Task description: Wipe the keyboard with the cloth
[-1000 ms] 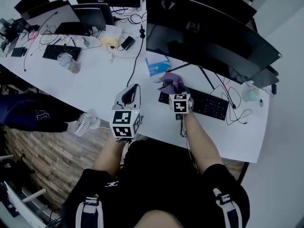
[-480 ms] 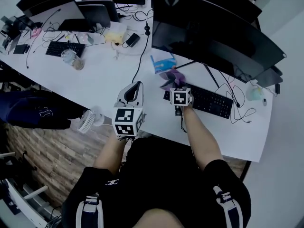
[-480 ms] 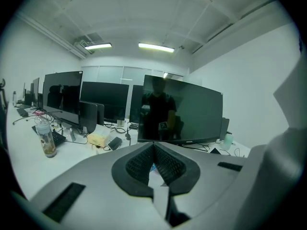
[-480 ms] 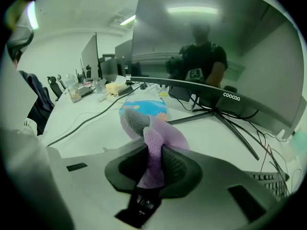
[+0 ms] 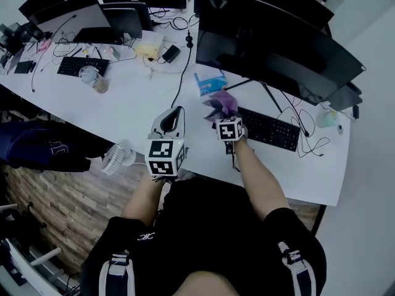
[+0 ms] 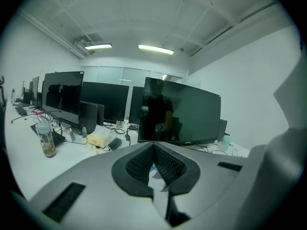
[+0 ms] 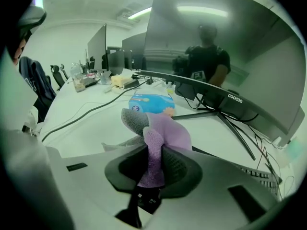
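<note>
A black keyboard [image 5: 271, 129] lies on the white desk [image 5: 129, 106] in front of a curved monitor [image 5: 278, 45]. My right gripper [image 5: 224, 115] is shut on a purple and grey cloth [image 5: 221, 105] and holds it over the keyboard's left end. In the right gripper view the cloth [image 7: 160, 138] bunches up out of the jaws, and only a strip of keyboard [image 7: 261, 175] shows at the right. My left gripper [image 5: 171, 123] is shut and empty, held near the desk's front edge to the left. Its pads [image 6: 144, 163] meet with nothing between them.
A blue wipes pack [image 5: 208, 83] lies just behind the cloth. Cables [image 5: 302, 134] trail near the keyboard's right end. A small white fan [image 5: 113, 160] sits at the desk edge on the left. Further left are a second keyboard [image 5: 80, 66], a jar [image 5: 95, 82] and more monitors.
My right gripper with the cloth has shifted slightly left and away, toward the keyboard's left end. The left gripper has stayed about where it was.
</note>
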The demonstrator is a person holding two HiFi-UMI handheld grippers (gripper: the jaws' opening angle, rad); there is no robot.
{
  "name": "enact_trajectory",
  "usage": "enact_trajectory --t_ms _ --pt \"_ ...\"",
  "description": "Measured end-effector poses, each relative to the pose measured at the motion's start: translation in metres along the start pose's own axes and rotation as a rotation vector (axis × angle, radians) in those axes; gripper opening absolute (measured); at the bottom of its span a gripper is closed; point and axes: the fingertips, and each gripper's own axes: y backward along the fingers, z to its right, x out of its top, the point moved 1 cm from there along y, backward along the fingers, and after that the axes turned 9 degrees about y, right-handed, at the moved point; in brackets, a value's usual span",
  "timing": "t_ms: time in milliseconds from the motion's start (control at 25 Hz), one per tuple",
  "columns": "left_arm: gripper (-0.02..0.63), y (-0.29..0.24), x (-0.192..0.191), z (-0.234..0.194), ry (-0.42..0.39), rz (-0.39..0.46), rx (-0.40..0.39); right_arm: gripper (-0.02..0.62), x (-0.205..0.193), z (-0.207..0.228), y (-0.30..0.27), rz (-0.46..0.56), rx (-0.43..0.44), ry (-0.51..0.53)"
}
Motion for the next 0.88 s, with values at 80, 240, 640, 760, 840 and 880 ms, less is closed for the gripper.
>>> enact_trajectory --t_ms 80,240,640,760,840,880 --pt "0.011 0.002 -0.001 0.000 0.000 0.001 -0.010 0.089 -0.003 -0.004 0.003 -0.004 -0.005 -0.003" --pt "0.011 0.007 -0.005 0.000 -0.009 -0.007 -0.034 0.089 -0.012 -0.014 0.009 -0.016 -0.006 -0.015" --pt "0.011 0.016 -0.008 -0.001 -0.050 -0.018 -0.112 0.091 -0.030 -0.034 0.021 -0.010 -0.063 -0.044" --pt "0.012 0.015 -0.009 0.002 -0.065 -0.028 -0.141 0.092 -0.031 -0.032 0.020 -0.013 -0.081 -0.020" --pt "0.012 0.015 -0.008 0.004 -0.076 -0.030 -0.158 0.092 -0.031 -0.032 0.020 -0.014 -0.087 -0.014" --pt "0.012 0.015 -0.008 0.005 -0.080 -0.031 -0.167 0.092 -0.031 -0.031 0.020 -0.014 -0.090 -0.016"
